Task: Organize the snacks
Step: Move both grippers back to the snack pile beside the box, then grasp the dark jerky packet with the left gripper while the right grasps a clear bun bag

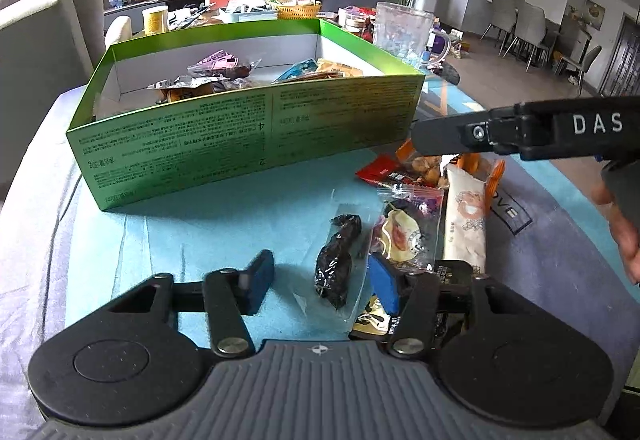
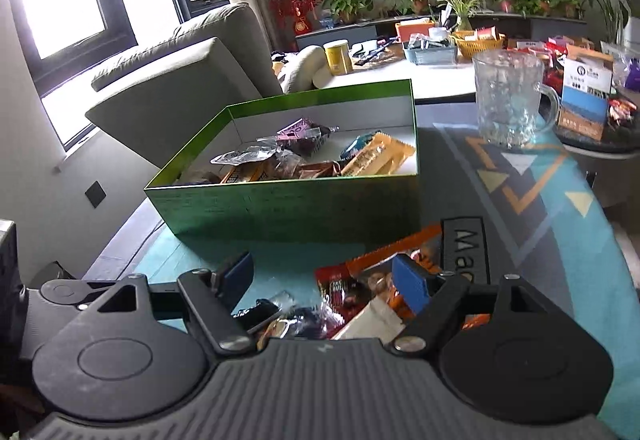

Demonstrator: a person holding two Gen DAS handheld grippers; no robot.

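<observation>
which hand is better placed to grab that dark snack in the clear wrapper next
Left. The left tongs are open with the dark snack lying right between their fingers. The right tongs are also open but sit over the orange and red packets, farther from it.

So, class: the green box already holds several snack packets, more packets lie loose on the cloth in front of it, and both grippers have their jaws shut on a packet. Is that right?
Not quite. Both grippers are open and hold nothing: the left gripper spreads its jaws around the dark packet in the left wrist view, and the right gripper gapes over the loose packets. The green box does hold several packets.
</observation>
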